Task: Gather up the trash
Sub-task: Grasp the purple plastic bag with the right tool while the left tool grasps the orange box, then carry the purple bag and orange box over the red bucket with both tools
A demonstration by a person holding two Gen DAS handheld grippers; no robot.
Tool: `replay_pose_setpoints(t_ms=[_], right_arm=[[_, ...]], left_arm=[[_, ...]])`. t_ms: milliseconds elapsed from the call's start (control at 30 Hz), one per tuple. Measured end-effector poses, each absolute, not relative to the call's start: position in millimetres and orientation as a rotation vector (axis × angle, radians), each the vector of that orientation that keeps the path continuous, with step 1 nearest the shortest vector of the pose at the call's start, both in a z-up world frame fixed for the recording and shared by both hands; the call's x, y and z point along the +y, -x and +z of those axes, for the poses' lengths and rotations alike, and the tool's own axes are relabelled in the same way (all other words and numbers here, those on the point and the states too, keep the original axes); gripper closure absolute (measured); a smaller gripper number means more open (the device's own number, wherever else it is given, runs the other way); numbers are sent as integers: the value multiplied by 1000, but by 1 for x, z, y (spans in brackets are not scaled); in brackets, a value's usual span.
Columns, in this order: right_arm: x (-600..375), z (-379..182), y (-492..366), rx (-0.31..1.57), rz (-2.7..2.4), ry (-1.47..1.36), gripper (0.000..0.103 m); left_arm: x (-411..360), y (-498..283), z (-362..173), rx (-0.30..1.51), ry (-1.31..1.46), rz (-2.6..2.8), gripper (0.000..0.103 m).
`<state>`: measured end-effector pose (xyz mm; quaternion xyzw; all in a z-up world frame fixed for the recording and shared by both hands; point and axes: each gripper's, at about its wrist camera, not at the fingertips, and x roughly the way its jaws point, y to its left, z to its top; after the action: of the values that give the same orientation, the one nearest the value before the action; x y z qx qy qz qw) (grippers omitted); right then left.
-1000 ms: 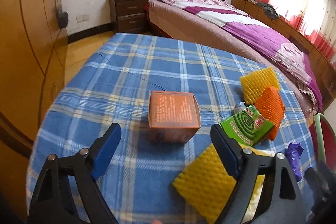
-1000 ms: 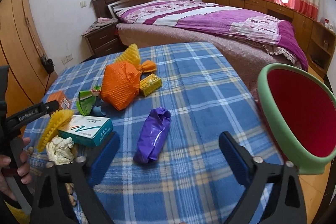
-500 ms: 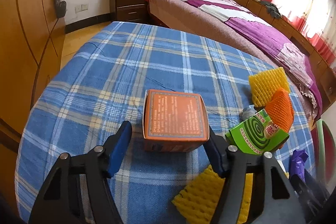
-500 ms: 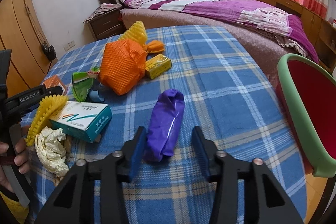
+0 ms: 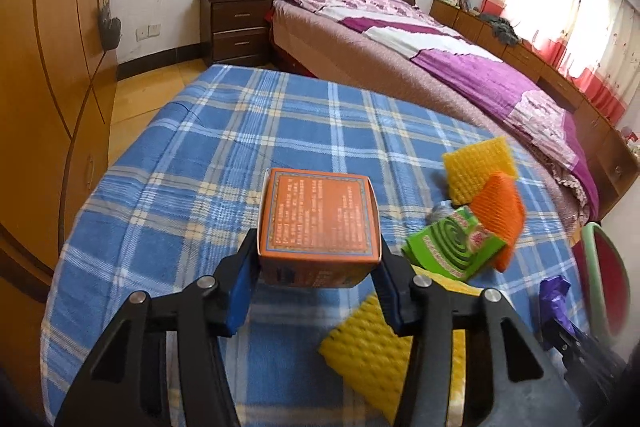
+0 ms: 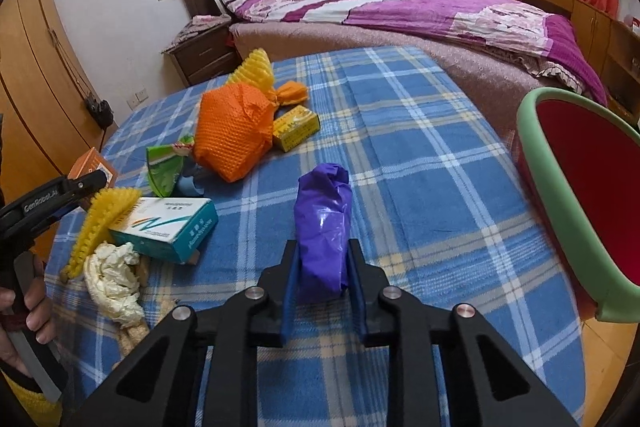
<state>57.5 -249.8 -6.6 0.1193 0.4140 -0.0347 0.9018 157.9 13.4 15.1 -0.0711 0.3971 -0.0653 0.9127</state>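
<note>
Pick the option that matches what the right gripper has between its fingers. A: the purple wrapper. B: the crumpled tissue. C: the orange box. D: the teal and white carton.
A: in the right wrist view the right gripper, whose jaws have just been closing, clamps both sides of the purple wrapper, while the teal and white carton and crumpled tissue lie off to the side.

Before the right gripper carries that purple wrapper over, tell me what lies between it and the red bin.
Nothing visible does. The right gripper has just been closing and its fingers now pinch the purple wrapper. Between it and the red bin at the table's right edge lies only bare blue plaid tablecloth.
</note>
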Motion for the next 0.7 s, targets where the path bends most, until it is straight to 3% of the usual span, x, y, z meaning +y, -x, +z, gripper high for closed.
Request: replay_pose_setpoints(t_ms=[700], right_arm=[[-275, 73, 27, 650, -71, -268, 78]], left_arm=[[-27, -66, 77, 726, 144, -299, 50]])
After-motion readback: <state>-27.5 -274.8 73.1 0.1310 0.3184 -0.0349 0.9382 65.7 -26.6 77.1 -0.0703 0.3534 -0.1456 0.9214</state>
